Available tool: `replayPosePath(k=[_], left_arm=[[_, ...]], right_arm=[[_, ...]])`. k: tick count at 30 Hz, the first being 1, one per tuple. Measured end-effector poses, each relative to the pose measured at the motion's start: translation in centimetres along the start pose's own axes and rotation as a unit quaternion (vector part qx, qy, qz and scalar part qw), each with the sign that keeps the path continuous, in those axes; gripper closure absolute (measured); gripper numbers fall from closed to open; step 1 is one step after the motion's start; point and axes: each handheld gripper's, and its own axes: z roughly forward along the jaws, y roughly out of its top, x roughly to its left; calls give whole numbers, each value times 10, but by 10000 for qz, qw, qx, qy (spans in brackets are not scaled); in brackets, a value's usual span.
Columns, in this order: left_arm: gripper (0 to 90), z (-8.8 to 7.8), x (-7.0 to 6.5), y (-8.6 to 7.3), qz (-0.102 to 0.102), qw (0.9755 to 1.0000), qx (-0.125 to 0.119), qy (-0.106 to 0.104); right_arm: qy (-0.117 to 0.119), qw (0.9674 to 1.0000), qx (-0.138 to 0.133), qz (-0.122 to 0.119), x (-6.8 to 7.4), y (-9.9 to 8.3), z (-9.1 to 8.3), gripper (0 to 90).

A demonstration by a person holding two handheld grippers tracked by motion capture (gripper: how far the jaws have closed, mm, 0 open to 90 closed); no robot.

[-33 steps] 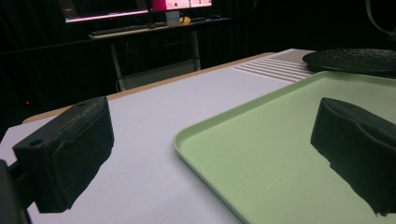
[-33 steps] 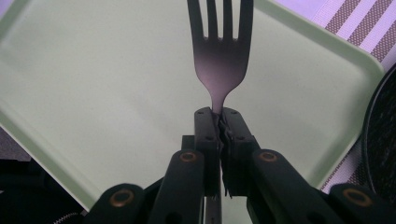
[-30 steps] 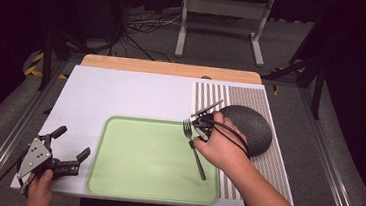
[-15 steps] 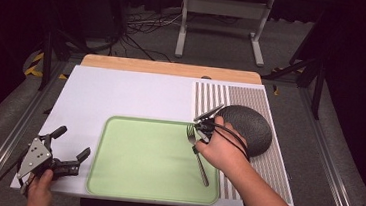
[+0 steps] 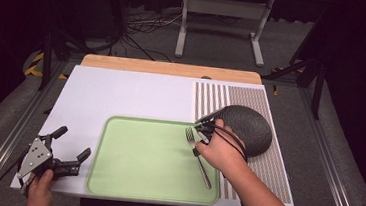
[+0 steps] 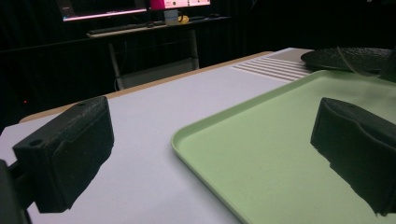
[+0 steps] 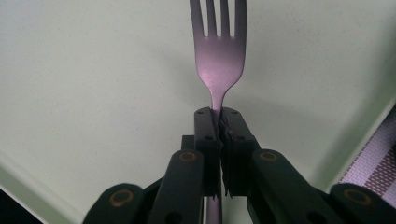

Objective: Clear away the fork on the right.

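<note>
A metal fork (image 5: 197,155) (image 7: 217,60) hangs low over the right part of the light green tray (image 5: 135,164) (image 7: 93,93), tines pointing away from me. My right gripper (image 5: 201,134) (image 7: 218,122) is shut on the fork's neck, just below the tines. In the high view the handle slants toward the tray's near right corner, and whether it touches the tray I cannot tell. My left gripper (image 5: 71,143) (image 6: 210,154) rests open by the tray's left edge with nothing between its jaws; the tray's corner (image 6: 196,140) lies ahead of it.
A dark round plate (image 5: 246,126) (image 6: 350,58) sits on a striped mat (image 5: 266,155) right of the tray. The white board (image 5: 121,95) under everything ends at a wooden strip (image 5: 171,68) at the back. Metal rails run along both sides.
My right hand has come down and toward me with the fork, which now lies lower over the tray's right part. The left gripper has stayed in place.
</note>
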Motion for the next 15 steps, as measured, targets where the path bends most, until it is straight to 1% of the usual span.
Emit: replayPosePath(k=[6,8,15], left_arm=[[1,0,1,0,21,10000,-2,12],[1,0,0,0,-2,10000,1,5],[0,0,0,0,-3,10000,0,2]], right_arm=[[50,9999,46,116,-5,0,5,856],[70,9998,86,135,-6,0,6,855],[47,9998,166,142,-8,-2,13,853]])
